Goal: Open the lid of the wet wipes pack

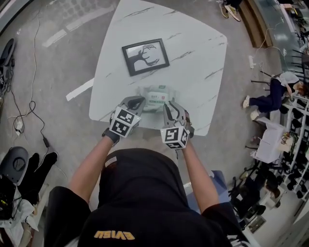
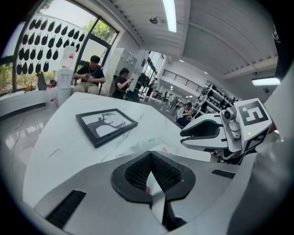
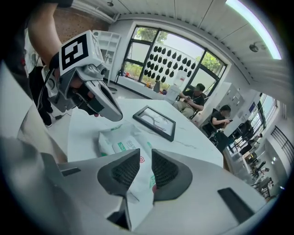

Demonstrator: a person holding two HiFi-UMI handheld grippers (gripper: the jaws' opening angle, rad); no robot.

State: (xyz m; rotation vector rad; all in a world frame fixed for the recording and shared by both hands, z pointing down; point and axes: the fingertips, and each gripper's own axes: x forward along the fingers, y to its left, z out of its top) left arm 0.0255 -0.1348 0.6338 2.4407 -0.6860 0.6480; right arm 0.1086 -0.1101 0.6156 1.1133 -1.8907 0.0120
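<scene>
One wipes pack [image 1: 157,98]; one picture frame [image 1: 146,56]; one table [image 1: 193,43]; seated people [image 2: 92,73], perhaps three.

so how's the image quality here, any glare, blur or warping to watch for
Head view: even, soft light on the table, fisheye bending toward the edges, wet wipes pack small but readable. Left gripper view: strong fisheye, dark corners, ceiling light blown out, picture frame fairly sharp. Right gripper view: bright windows partly wash out, and the pack's print looks a little soft.

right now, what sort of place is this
Probably a shared workspace or lab rather than a home: a marble-look table, people seated by tall windows, and metal racks in the background.
</scene>
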